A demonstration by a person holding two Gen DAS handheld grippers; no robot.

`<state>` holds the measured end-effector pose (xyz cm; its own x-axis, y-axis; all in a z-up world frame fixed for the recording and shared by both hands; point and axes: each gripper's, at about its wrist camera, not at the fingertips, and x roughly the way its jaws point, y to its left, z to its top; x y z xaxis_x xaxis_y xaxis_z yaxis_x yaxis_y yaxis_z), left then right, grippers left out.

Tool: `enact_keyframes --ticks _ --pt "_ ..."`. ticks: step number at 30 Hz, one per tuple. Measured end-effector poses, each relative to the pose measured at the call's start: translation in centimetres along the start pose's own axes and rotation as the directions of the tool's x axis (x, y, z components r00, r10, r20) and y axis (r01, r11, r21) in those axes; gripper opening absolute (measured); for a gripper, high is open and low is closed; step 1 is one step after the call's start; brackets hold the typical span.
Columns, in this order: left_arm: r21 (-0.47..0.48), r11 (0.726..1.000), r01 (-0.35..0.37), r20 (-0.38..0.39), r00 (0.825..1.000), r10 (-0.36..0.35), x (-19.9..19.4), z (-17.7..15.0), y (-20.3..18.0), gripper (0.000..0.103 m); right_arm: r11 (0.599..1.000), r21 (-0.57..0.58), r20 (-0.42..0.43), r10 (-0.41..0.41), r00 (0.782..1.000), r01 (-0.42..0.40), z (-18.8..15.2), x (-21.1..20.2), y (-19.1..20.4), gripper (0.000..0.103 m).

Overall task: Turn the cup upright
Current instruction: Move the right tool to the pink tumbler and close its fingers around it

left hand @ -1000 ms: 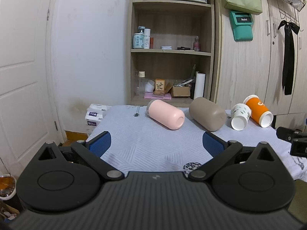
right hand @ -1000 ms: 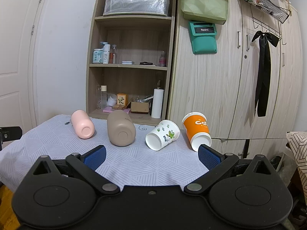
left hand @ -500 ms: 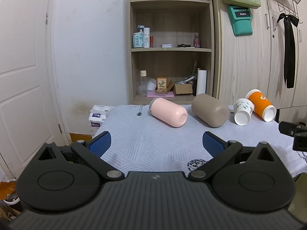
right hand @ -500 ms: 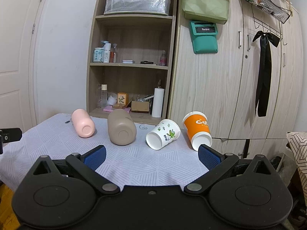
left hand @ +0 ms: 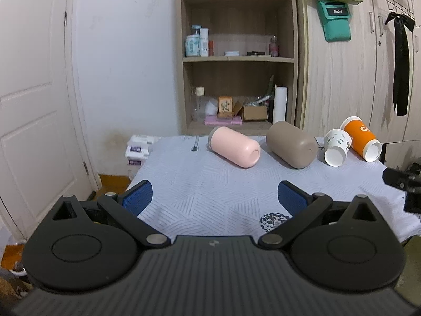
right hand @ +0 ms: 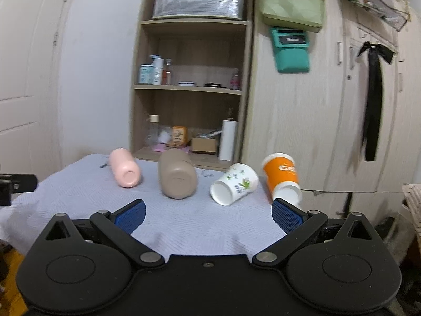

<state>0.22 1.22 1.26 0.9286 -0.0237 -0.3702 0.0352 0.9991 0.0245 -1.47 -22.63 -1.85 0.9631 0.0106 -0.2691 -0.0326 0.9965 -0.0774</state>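
Observation:
Four cups lie on their sides in a row at the far part of a table with a pale blue-grey cloth (left hand: 210,184). From left to right they are a pink cup (left hand: 234,147), a taupe cup (left hand: 290,144), a white paper cup with green prints (left hand: 336,147) and an orange paper cup (left hand: 361,142). They also show in the right wrist view: pink cup (right hand: 125,168), taupe cup (right hand: 177,173), white cup (right hand: 234,184), orange cup (right hand: 281,176). My left gripper (left hand: 214,197) is open and empty over the near cloth. My right gripper (right hand: 208,213) is open and empty, short of the white cup.
A wooden shelf unit (left hand: 236,52) with bottles and boxes stands behind the table, beside a wardrobe (left hand: 355,79). A white door (left hand: 34,105) is at the left. The right gripper's tip (left hand: 402,181) shows at the right edge of the left wrist view.
Both grippers have moved closer to the table and now look down on it more. The right view has shifted and blurred. The cups have not moved.

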Motion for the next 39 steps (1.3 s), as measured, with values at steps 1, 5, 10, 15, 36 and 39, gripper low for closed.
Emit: enact_keyframes --ticks 1,5,10,15,36,39 --pt "-0.006 1.0 0.005 -0.011 1.0 -0.005 0.2 0.3 0.1 0.103 0.999 0.005 -0.005 0.045 0.999 -0.045 0.2 0.2 -0.2 0.103" --pt "-0.057 0.998 -0.026 -0.073 0.997 0.022 1.4 1.7 0.7 0.103 0.968 0.026 -0.065 0.25 0.966 -0.249 1.4 1.8 -0.6 0.103" --pt "-0.14 0.99 -0.007 -0.1 0.995 -0.007 3.2 3.0 2.1 0.103 0.874 0.07 -0.147 0.487 0.861 -0.482 3.4 5.9 0.0 0.103" --pt "-0.252 0.967 0.047 -0.11 0.991 -0.077 6.3 3.5 3.5 0.103 0.822 -0.032 -0.225 0.548 0.806 -0.569 5.7 9.9 3.5 0.103" --pt "-0.475 0.873 0.113 -0.222 0.944 -0.243 21.3 4.2 5.9 0.1 0.759 -0.231 -0.437 0.478 0.762 -0.609 7.7 24.7 10.4 0.097" --pt "-0.509 0.852 0.121 -0.248 0.927 -0.28 22.4 3.7 6.4 0.1 0.752 -0.238 -0.46 0.47 0.754 -0.614 7.6 26.0 10.8 0.096"
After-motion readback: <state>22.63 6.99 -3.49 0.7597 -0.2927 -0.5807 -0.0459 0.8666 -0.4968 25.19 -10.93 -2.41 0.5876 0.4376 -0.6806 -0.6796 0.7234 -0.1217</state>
